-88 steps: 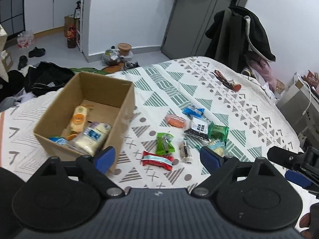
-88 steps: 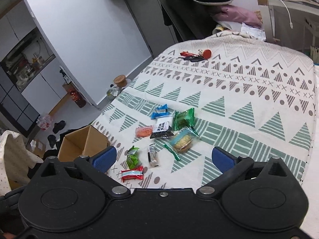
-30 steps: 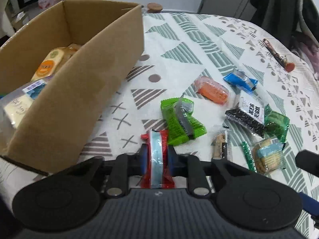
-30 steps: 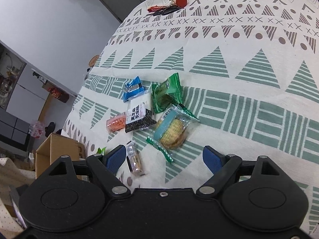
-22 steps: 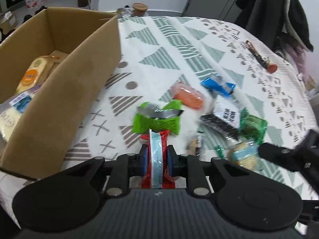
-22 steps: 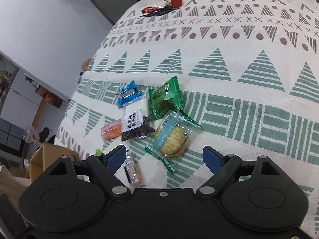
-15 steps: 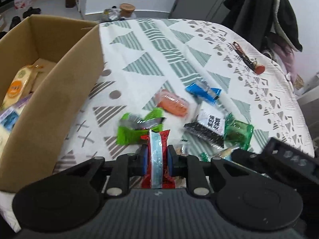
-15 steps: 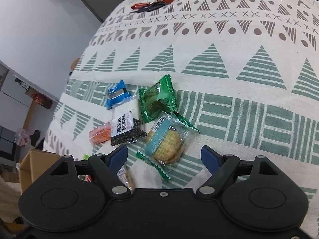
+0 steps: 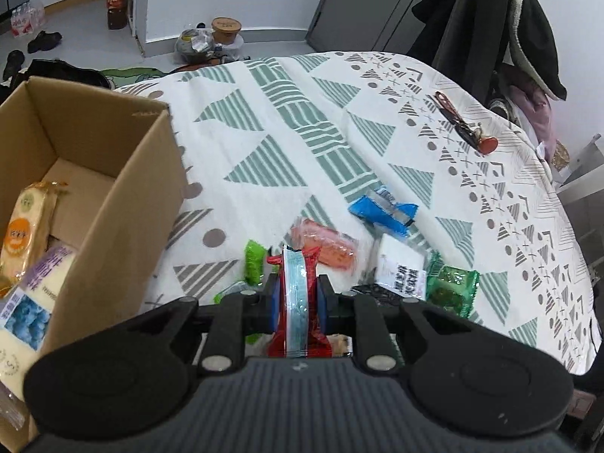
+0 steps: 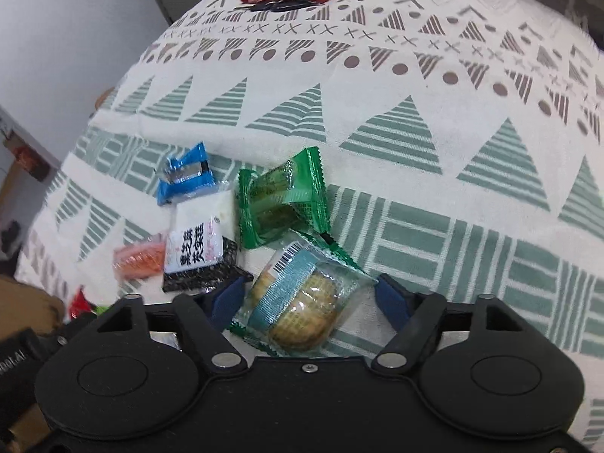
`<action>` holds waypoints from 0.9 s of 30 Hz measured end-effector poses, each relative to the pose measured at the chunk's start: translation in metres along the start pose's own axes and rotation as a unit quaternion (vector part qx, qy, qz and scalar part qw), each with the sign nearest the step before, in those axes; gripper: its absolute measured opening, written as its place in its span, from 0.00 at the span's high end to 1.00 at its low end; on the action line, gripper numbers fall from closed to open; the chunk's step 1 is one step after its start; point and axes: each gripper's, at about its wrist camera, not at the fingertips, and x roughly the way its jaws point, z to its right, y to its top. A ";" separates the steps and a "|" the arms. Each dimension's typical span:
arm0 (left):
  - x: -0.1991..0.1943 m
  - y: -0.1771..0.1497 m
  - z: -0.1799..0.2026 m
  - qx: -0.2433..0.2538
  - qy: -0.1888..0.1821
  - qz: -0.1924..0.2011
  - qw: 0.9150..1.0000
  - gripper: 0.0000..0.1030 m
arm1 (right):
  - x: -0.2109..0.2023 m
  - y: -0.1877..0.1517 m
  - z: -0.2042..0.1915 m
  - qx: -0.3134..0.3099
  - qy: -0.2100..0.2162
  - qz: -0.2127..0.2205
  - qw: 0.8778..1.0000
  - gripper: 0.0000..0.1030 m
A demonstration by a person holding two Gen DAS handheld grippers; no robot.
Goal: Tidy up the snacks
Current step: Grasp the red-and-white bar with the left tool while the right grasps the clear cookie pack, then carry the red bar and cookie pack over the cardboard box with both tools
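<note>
Left wrist view: a patterned cloth [image 9: 287, 139] with green triangles and grey dots covers the surface, with a cardboard box [image 9: 124, 204] on its left part.
Box: open at the top, holding a pale pack with an orange disc [image 9: 26, 226] and a white pack with blue print [image 9: 34, 302]; both lie against its left part.
Left gripper [image 9: 298, 294]: its blue pads are clamped on a red snack [image 9: 296, 298] with a light-blue stripe, held upright and edge-on above the cloth, just right of the box's near corner.
Loose snacks, left view: beyond the clamped one lie a bright green pack [image 9: 253, 264], an orange pack [image 9: 328, 245], a blue pack [image 9: 385, 215], a black-and-white pack [image 9: 400, 268] and a dark green pack [image 9: 451, 290], all close together.
Keys [image 9: 464, 128]: a bunch with a red round tag, well apart from the snacks at the far right of the cloth.
Right gripper [image 10: 305, 298]: fingers spread wide, low over the cloth, one on each side of a clear biscuit pack [image 10: 302, 305]; whether the pads touch it I cannot tell.
Biscuit pack: round biscuits under a teal band, lying flat, its upper corner against the dark green pack [image 10: 283, 204].
Neighbours, right view: black-and-white pack [image 10: 200, 249] just left, blue pack [image 10: 185, 179] beyond it, orange pack [image 10: 139, 260] further left.
</note>
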 end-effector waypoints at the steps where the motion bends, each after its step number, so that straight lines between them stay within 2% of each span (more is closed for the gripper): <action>1: 0.000 -0.002 -0.002 -0.005 0.002 -0.003 1.000 0.82 | -0.002 -0.001 -0.001 -0.007 -0.006 0.001 1.000 0.38; 3: -0.002 -0.008 -0.004 -0.009 0.006 -0.003 1.000 0.82 | -0.006 -0.002 0.003 -0.005 -0.004 0.002 1.000 0.52; 4: -0.005 -0.010 -0.005 -0.009 0.006 -0.002 1.000 0.82 | -0.009 -0.002 0.006 0.003 0.000 0.000 1.000 0.55; 9: -0.022 -0.017 -0.005 -0.008 0.005 0.013 1.000 0.82 | -0.025 -0.008 0.018 0.021 0.023 0.004 1.000 0.56; 16: -0.057 -0.026 -0.003 -0.003 -0.001 0.045 0.999 0.82 | -0.055 -0.010 0.028 0.033 0.067 0.034 0.997 0.56; 27: -0.104 -0.031 -0.013 -0.012 0.015 0.088 0.996 0.82 | -0.097 -0.019 0.020 0.009 0.134 0.067 0.989 0.56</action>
